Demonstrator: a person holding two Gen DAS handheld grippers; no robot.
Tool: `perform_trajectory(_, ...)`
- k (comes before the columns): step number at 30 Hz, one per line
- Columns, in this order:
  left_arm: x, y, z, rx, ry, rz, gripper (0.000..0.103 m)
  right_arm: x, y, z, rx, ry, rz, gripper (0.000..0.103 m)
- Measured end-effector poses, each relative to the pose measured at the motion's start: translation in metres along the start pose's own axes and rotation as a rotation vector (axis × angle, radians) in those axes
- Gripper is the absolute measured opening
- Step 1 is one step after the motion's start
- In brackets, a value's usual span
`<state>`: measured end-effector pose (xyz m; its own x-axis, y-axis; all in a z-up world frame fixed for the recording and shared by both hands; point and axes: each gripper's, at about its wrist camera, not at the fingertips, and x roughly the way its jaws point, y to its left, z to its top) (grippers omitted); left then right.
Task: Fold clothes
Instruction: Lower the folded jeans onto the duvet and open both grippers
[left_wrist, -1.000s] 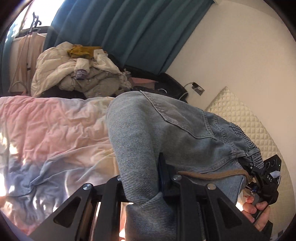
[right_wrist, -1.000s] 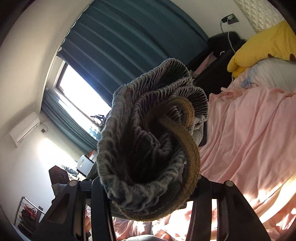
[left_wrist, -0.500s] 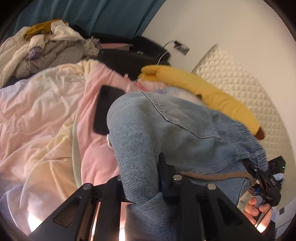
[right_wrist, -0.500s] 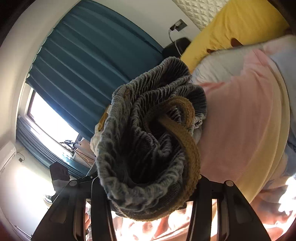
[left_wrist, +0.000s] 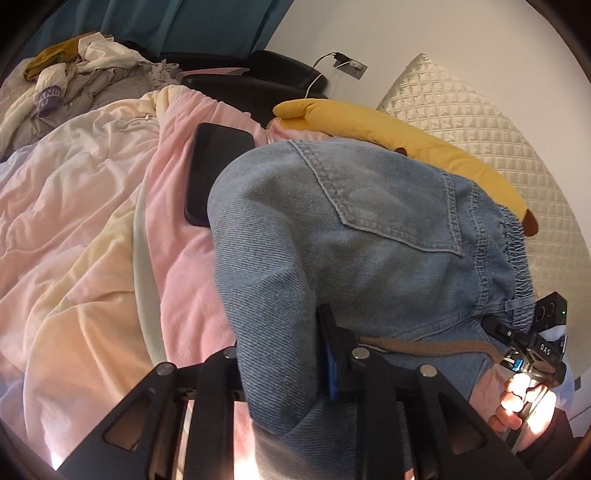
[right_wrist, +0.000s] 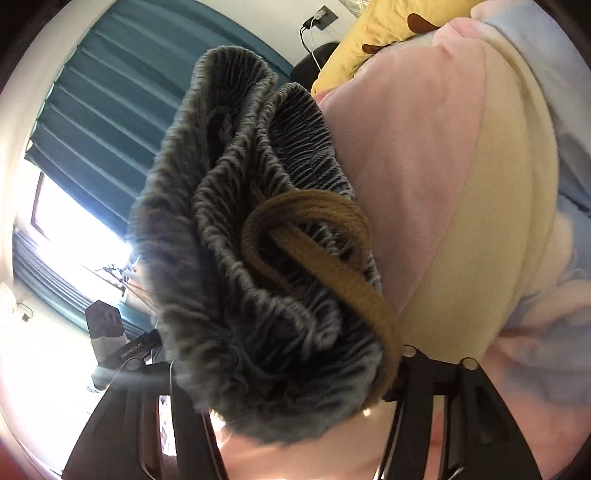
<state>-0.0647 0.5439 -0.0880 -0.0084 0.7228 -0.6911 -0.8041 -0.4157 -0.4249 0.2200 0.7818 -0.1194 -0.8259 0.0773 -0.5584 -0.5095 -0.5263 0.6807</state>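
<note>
Light blue denim jeans (left_wrist: 354, 236) with a back pocket, an elastic waistband and a brown drawstring (left_wrist: 424, 345) hang in the air above the bed. My left gripper (left_wrist: 280, 365) is shut on a fold of the jeans. My right gripper (right_wrist: 284, 373) is shut on the bunched waistband (right_wrist: 251, 236) with its brown drawstring (right_wrist: 332, 266). The right gripper also shows at the lower right of the left wrist view (left_wrist: 524, 343), held by a hand. The fingertips of both grippers are hidden by denim.
A pink, cream and pale blue blanket (left_wrist: 92, 221) covers the bed. A black phone (left_wrist: 214, 173) lies on it beside the jeans. A yellow plush pillow (left_wrist: 399, 136) rests against the quilted headboard (left_wrist: 476, 122). A pile of clothes (left_wrist: 81, 70) sits by the teal curtain (right_wrist: 110, 107).
Both grippers have swung with the jeans toward the head of the bed and lower. The phone, yellow pillow and headboard have come closer. Both grips are unchanged.
</note>
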Motion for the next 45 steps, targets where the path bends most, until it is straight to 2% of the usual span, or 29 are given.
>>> perform_trajectory(2, -0.006, 0.001, -0.002, -0.003, -0.013, 0.005, 0.031, -0.016, 0.0, 0.0, -0.013, -0.003, -0.036, 0.066)
perform_trajectory(4, -0.015, -0.005, -0.003, 0.031, -0.043, 0.047, 0.036, -0.034, 0.001, 0.001, -0.026, -0.024, -0.073, 0.071)
perform_trajectory(8, -0.028, -0.014, -0.004, 0.061, -0.074, 0.087, 0.042, -0.069, 0.008, 0.015, -0.075, -0.153, -0.168, 0.071)
perform_trajectory(10, -0.03, -0.017, -0.002, 0.068, -0.075, 0.106, 0.042, -0.102, 0.03, 0.014, -0.127, -0.243, -0.227, 0.071)
perform_trajectory(13, -0.032, -0.02, -0.001, 0.082, -0.083, 0.128, 0.042, -0.091, 0.061, 0.039, -0.299, -0.314, -0.299, 0.07)
perform_trajectory(16, -0.029, -0.018, -0.003, 0.091, -0.075, 0.156, 0.042, -0.049, 0.101, 0.077, -0.479, -0.277, -0.355, 0.053)
perform_trajectory(18, -0.026, -0.014, -0.004, 0.088, -0.067, 0.158, 0.042, -0.028, 0.121, 0.09, -0.548, -0.24, -0.363, 0.053)
perform_trajectory(20, -0.02, -0.011, -0.004, 0.101, -0.053, 0.179, 0.043, -0.02, 0.135, 0.087, -0.588, -0.19, -0.404, 0.053)
perform_trajectory(21, -0.016, -0.01, -0.005, 0.108, -0.046, 0.191, 0.044, -0.011, 0.135, 0.088, -0.592, -0.163, -0.432, 0.053)
perform_trajectory(23, -0.011, -0.006, -0.008, 0.117, -0.057, 0.225, 0.063, 0.017, 0.122, 0.099, -0.572, -0.11, -0.492, 0.053)
perform_trajectory(24, -0.01, -0.003, -0.009, 0.119, -0.069, 0.231, 0.066, 0.029, 0.113, 0.103, -0.554, -0.085, -0.515, 0.053)
perform_trajectory(26, -0.009, 0.003, -0.011, 0.113, -0.077, 0.208, 0.068, 0.043, 0.087, 0.111, -0.478, -0.055, -0.5, 0.057)
perform_trajectory(29, -0.009, 0.007, -0.012, 0.111, -0.081, 0.187, 0.068, 0.05, 0.062, 0.114, -0.38, -0.023, -0.461, 0.071)
perform_trajectory(31, -0.013, 0.006, -0.011, 0.115, -0.08, 0.183, 0.068, 0.047, 0.062, 0.112, -0.363, -0.026, -0.441, 0.072)
perform_trajectory(37, -0.048, -0.005, -0.005, 0.118, -0.119, 0.238, 0.068, 0.031, 0.071, 0.109, -0.311, -0.045, -0.428, 0.071)
perform_trajectory(39, -0.061, -0.011, -0.003, 0.127, -0.127, 0.282, 0.068, 0.016, 0.08, 0.102, -0.313, -0.074, -0.44, 0.072)
perform_trajectory(45, -0.106, -0.032, -0.006, 0.135, -0.169, 0.32, 0.068, -0.039, 0.119, 0.066, -0.377, -0.153, -0.445, 0.074)
